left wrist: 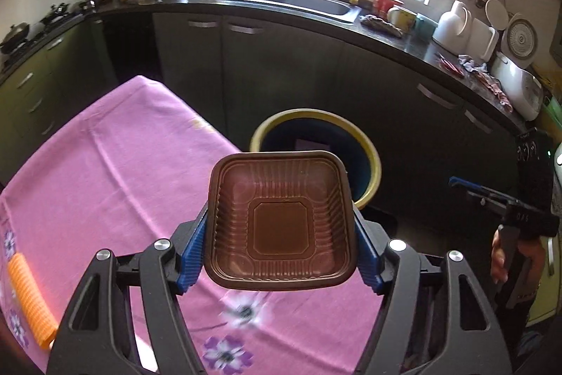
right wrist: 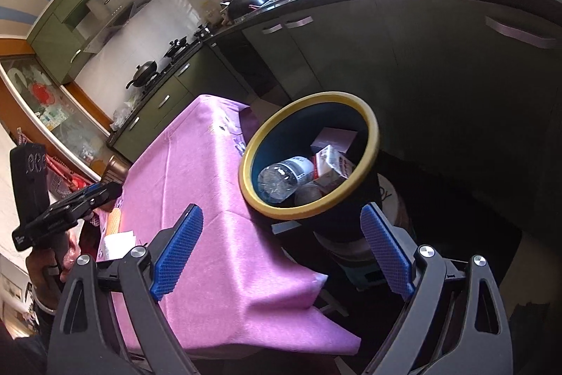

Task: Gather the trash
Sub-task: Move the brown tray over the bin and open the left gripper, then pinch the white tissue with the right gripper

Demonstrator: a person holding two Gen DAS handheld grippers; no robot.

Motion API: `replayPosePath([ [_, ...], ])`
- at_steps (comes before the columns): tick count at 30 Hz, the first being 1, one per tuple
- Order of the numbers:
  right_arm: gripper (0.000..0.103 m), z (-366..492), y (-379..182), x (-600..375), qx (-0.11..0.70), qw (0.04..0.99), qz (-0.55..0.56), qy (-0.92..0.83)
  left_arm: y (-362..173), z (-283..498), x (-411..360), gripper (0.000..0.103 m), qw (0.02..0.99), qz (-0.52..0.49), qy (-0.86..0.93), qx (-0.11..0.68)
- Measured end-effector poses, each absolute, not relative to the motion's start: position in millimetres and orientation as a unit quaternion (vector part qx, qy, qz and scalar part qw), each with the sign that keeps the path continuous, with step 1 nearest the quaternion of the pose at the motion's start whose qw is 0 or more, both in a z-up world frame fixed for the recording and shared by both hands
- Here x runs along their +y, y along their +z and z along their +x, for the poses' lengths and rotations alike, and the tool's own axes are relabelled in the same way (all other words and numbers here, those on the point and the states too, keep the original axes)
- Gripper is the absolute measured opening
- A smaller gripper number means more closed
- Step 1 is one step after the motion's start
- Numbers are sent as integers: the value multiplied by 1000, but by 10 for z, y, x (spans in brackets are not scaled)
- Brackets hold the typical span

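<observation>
My left gripper (left wrist: 281,227) is shut on a brown ribbed plastic tray (left wrist: 279,220), its blue pads pressing the tray's two sides. The tray hangs above the pink tablecloth (left wrist: 116,171), just short of the bin. The bin (left wrist: 370,160) is dark with a yellow rim and stands beyond the table's edge. In the right wrist view the bin (right wrist: 372,129) holds a clear bottle (right wrist: 281,178), a small carton (right wrist: 332,164) and a box. My right gripper (right wrist: 281,248) is open and empty, hovering over the table corner near the bin. The left gripper (right wrist: 84,199) also shows there, far left.
An orange ribbed piece (left wrist: 30,297) lies at the table's left edge and a white paper (right wrist: 117,243) near it. Dark counters (left wrist: 316,9) with a sink, dishes and cups curve behind. A low stool (right wrist: 351,255) stands under the bin. The right gripper (left wrist: 505,209) and a hand appear at right.
</observation>
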State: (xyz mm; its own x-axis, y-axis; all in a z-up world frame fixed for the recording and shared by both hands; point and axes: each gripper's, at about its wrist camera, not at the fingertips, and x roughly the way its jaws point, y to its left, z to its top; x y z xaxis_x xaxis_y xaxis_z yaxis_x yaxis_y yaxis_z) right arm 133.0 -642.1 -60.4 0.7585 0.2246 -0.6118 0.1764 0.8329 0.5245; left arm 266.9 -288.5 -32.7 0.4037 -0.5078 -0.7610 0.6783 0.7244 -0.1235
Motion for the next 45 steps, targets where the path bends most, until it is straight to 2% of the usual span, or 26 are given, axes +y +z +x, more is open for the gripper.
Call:
replayPosePath([
  [9,90,1140,-849,-6783,352,879,320,-11,-841,3226,-4230,68,786,121,-392,463],
  [11,90,1137,-896,-6835,355,876,325,-13,-950,3336,-4375,70,777,114,-391,480],
  [14,90,1135,-930,-6849,358,874,329,-15,-1068,3485,-4473,82,776,103,-373,498],
  [18,90,1153,-921,-6822,358,874,329,-17,-1040,3517,-4390,82,782,90,-362,500],
  [25,91,1241,-904,-6664,365,875,319,-8,-623,3220,-3875,86,816,75,-357,449],
  [34,91,1383,-673,-6233,368,888,276,24,-64,2509,-2730,90,869,44,-332,364],
  [45,92,1652,-456,-5186,389,893,191,122,207,1581,-1082,95,930,13,-204,305],
])
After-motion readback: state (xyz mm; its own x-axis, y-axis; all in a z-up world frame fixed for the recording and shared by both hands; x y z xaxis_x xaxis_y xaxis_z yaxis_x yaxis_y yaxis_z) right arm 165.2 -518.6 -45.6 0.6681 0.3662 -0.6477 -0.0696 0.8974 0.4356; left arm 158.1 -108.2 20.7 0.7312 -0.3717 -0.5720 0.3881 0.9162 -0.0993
